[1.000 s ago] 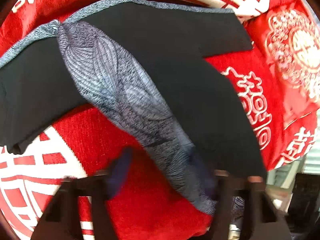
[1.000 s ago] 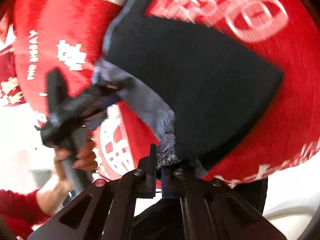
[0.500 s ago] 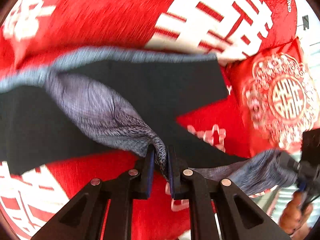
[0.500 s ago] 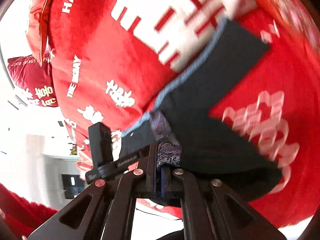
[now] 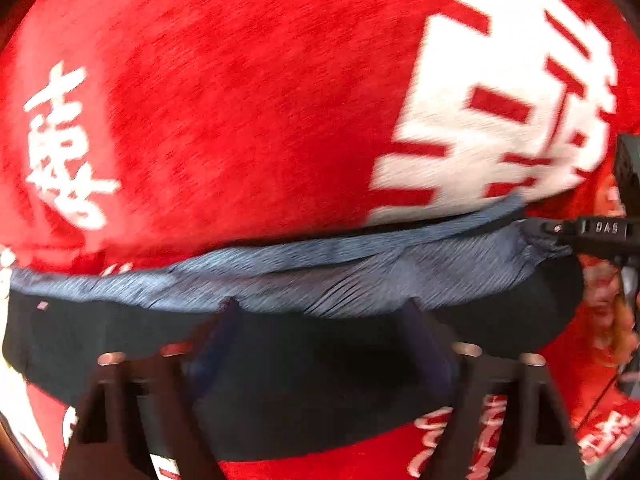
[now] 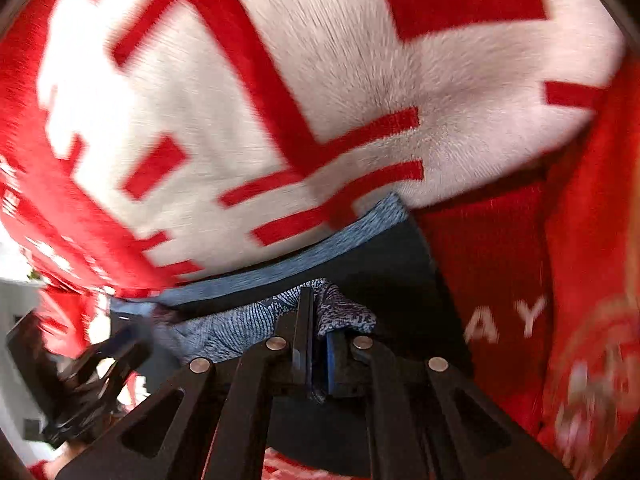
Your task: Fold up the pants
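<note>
The pants [image 5: 304, 360] are black with a grey-blue waistband and a grey patterned panel. They lie folded in a long band across a red blanket. My left gripper [image 5: 320, 308] is open, its fingers spread over the black cloth just below the patterned fold. My right gripper [image 6: 316, 312] is shut on the patterned cloth [image 6: 344, 312] at the right end of the fold; it also shows at the right edge of the left wrist view [image 5: 592, 232]. The left gripper shows blurred in the right wrist view [image 6: 100, 368].
The red blanket [image 5: 240, 100] with large white characters covers the whole surface under the pants. A red cushion or blanket part with white letters [image 6: 508, 320] lies to the right of the pants.
My left gripper has opened and let go of the patterned cloth. Both grippers have carried the fold forward onto the pants, which now lie as a flat doubled band.
</note>
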Demonstrator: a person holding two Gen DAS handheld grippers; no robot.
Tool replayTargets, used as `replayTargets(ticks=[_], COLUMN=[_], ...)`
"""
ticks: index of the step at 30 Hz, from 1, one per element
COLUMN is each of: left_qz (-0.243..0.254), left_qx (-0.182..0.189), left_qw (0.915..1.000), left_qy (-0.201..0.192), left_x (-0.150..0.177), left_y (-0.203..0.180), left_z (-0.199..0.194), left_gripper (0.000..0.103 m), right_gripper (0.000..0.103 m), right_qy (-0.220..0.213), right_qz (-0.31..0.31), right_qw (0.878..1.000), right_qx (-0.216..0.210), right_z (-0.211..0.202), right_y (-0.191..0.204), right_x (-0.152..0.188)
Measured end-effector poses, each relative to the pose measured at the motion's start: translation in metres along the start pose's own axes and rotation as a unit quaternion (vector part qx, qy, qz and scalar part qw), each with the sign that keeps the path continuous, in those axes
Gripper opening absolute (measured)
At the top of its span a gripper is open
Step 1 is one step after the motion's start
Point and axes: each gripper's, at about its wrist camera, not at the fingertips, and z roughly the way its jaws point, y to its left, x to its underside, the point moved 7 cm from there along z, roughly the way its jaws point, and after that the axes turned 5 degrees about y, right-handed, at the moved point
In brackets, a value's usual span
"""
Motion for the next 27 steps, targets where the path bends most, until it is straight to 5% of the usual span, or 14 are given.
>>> replayTargets(ticks=[4,6,8,10,12,15,16,17,18,20,23,27], left_qz=[0.005,0.013,0.024,0.032,0.023,0.000,-0.003,-0.003,-0.003,-0.004,0.000,-0.017], left_qx=[-0.038,-0.053,-0.073,-0.089,-0.098,-0.090,-0.090,-0.090,-0.092,-0.088,-0.082,-0.077], left_qw=[0.9984,0.9974,0.9963,0.9947,0.9931,0.9937,0.9938,0.9938,0.9934,0.9940,0.9949,0.9946], left_qy=[0.043,0.047,0.039,0.041,0.060,0.066,0.065,0.065,0.068,0.066,0.059,0.068], left_x=[0.024,0.027,0.025,0.023,0.025,0.024,0.024,0.024,0.025,0.024,0.022,0.007], left_y=[0.016,0.018,0.019,0.018,0.021,0.025,0.026,0.027,0.028,0.029,0.027,0.027], left_z=[0.030,0.037,0.039,0.048,0.064,0.073,0.074,0.075,0.077,0.078,0.084,0.095], left_gripper=[0.084,0.084,0.084,0.084,0.084,0.084,0.084,0.084,0.084,0.084,0.084,0.084], right_gripper=[0.024,0.066,0.074,0.074,0.074,0.070,0.064,0.033,0.019,0.009,0.009,0.013], right_qy=[0.001,-0.027,-0.060,-0.073,-0.071,-0.017,-0.004,0.024,0.032,0.005,-0.041,0.004], right_qz=[0.010,0.005,-0.002,-0.008,-0.014,-0.018,-0.017,-0.014,-0.013,-0.013,-0.015,0.021], right_qw=[1.000,0.999,0.998,0.997,0.994,0.991,0.991,0.991,0.989,0.992,0.993,0.992], right_qx=[0.018,0.025,0.013,0.018,0.079,0.134,0.134,0.131,0.143,0.122,0.107,0.127], right_z=[0.008,-0.009,-0.035,-0.052,-0.056,-0.023,-0.013,0.002,0.007,-0.005,-0.023,0.005], right_y=[-0.009,-0.005,0.002,0.004,-0.003,-0.024,-0.030,-0.035,-0.039,-0.037,-0.030,-0.047], right_x=[-0.003,-0.002,-0.001,0.000,0.003,0.010,0.012,0.016,0.017,0.012,-0.002,-0.006])
